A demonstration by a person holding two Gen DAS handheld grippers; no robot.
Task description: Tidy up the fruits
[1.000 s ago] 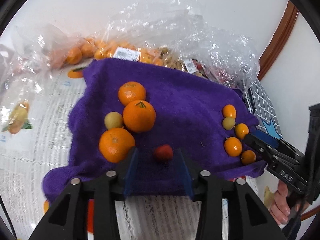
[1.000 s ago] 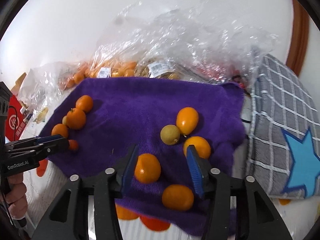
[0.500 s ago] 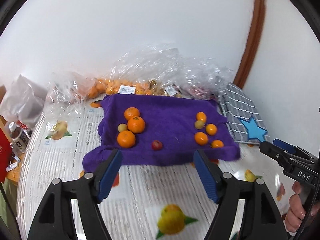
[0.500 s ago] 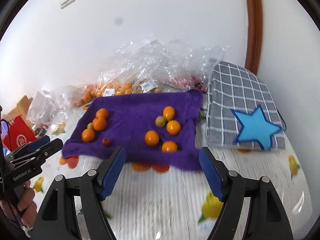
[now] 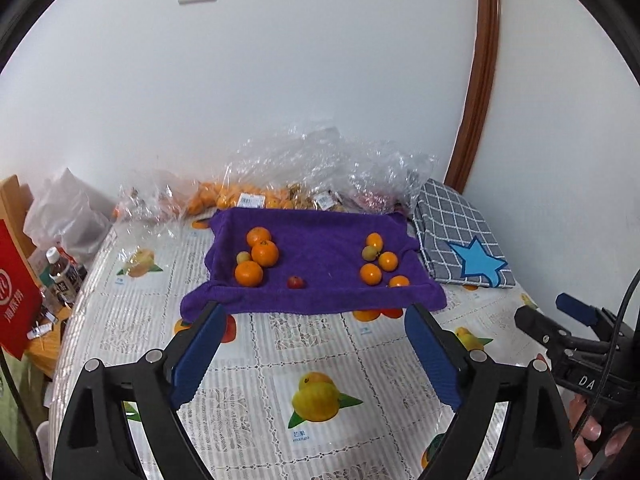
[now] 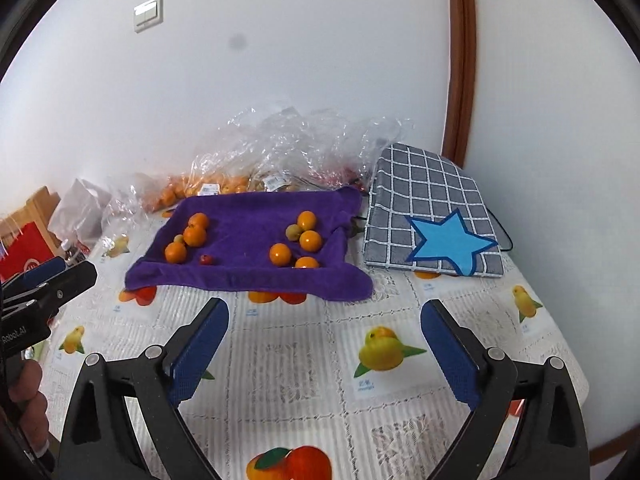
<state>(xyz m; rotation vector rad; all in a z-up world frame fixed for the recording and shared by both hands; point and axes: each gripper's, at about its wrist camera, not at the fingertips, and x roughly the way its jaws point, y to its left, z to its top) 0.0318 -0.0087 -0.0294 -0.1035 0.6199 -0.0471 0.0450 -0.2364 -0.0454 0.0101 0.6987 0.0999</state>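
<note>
Your left gripper (image 5: 312,352) is spread wide with nothing between its blue pads (image 5: 198,354), hanging above the near part of the table (image 5: 256,364), short of the purple towel (image 5: 320,264). Your right gripper (image 6: 324,354) is just as wide and just as empty, also above the tablecloth on the near side of the towel; from the left camera its tip shows at the right edge of the table, held in your right hand (image 5: 588,436). The fruit lies on the towel in two groups. Toward the towel's left edge sit three oranges (image 5: 264,253), touching or nearly so, with a small yellow-green fruit (image 5: 243,257) tucked against them. Toward its right edge lies a loose cluster of small orange fruits (image 5: 371,274) with another yellow-green one (image 5: 370,253) among them. Between the groups, near the towel's front edge, a small red fruit (image 5: 295,282) lies alone. The towel's front edge hangs in a fold over fruit pictures printed on the tablecloth. Behind the towel, along the table's back edge by the wall, crumpled clear plastic bags (image 5: 320,176) hold more oranges. At the back right corner rests a grey checked cloth (image 6: 432,200) with a blue star (image 6: 448,242), just beside the towel's right edge. At the left edge you can see a red bag (image 5: 16,280) and a bottle (image 5: 60,272).
</note>
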